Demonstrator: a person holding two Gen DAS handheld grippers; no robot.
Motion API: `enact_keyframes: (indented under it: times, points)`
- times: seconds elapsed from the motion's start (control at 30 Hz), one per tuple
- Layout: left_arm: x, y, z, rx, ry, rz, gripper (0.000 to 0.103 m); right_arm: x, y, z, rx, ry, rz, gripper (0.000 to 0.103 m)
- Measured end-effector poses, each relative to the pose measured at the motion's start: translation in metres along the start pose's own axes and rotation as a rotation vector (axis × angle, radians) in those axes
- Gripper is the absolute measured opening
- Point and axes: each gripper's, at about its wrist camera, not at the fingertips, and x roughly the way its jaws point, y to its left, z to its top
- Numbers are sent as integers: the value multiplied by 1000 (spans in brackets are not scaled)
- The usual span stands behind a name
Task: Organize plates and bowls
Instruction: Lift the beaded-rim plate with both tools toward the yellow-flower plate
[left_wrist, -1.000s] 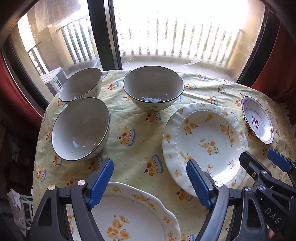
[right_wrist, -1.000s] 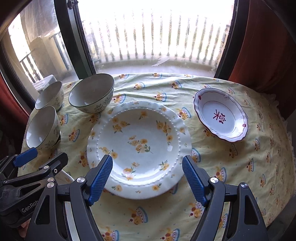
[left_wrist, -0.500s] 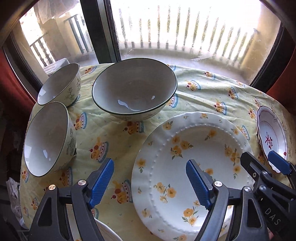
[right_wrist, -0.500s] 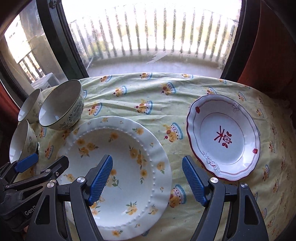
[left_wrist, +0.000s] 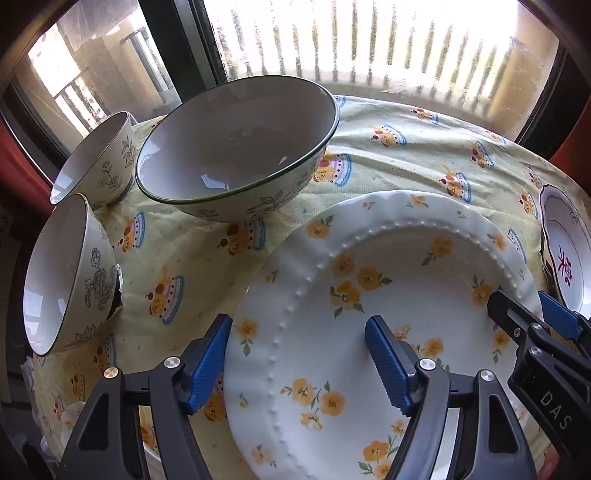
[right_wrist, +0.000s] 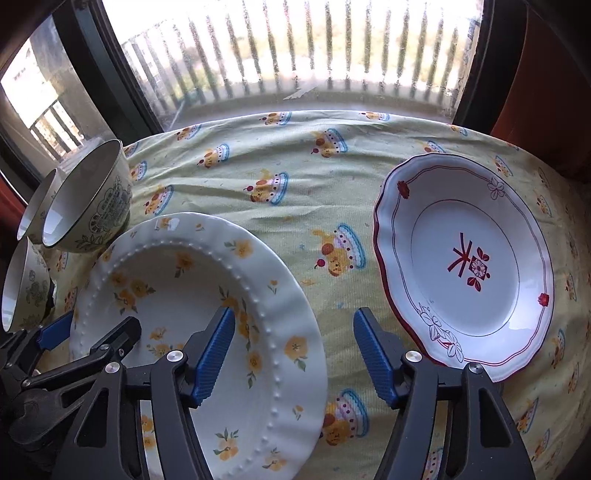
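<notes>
While both tools come in over the yellow cake-print tablecloth (right_wrist: 295, 206) on the table, let's sweep from the left: two small floral bowls (left_wrist: 70, 273) sit at the left edge, one behind the other, and just beside them the big green-rimmed bowl (left_wrist: 236, 147) stands upright, close to the flowered plate's far rim, though contact is hard to call. Next, the left tool (left_wrist: 295, 363) straddles the left rim of the flowered plate (left_wrist: 388, 295), one blue pad outside on the cloth, the other over the plate's well; its jaws are closing from fairly wide, rim between them, pads not yet pressing. Across we go: the right tool (right_wrist: 293, 356) mirrors it on the plate's right rim, left pad above the beaded border, right pad out over the cloth, jaws likewise closing and not yet gripping. Far right, the red-trimmed plate (right_wrist: 465, 258) lies apart, untouched. Now the handling: that flowered plate looks like glazed ceramic, so stiff, probably weighty, slick under the pads and quick to chip. My call is to pinch the broad scalloped rim on opposite sides, as set up here, and lift level, since a one-sided grip on glaze could let it tip and slide.
</notes>
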Motion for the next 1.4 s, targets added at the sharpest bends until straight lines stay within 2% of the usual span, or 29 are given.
enact_keyframes:
  times: [0.07, 0.17, 0.3, 0.53, 0.9, 1.03, 1.07, 1.2, 1.4]
  points:
    - [0, 1, 1, 5, 2, -3, 76, 5, 0, 1, 15, 13, 21, 61]
    - [-1, 0, -2, 1, -4, 5, 74, 6, 5, -2, 16, 23, 49, 61]
    - [-3, -4, -10, 13, 4, 5, 73, 0, 11, -8, -11, 13, 10, 60]
    - [-11, -15, -36, 35, 36, -21, 73, -10, -2, -26, 37, 39, -3, 60]
    - [-29, -30, -85, 87, 87, -73, 73, -33, -20, -75, 84, 108, -11, 60]
    - [-26, -41, -89, 121, 86, -48, 74, -39, -22, -88, 79, 113, -10, 60]
    - [-23, -39, -87, 118, 90, -50, 77, -39, -22, -89, 75, 111, -12, 60]
    - [-19, -34, -86, 61, 101, -73, 77, -34, -24, -95, 80, 132, -8, 60]
    - [-18, -34, -83, 51, 98, -68, 76, -35, -26, -95, 93, 136, -2, 60]
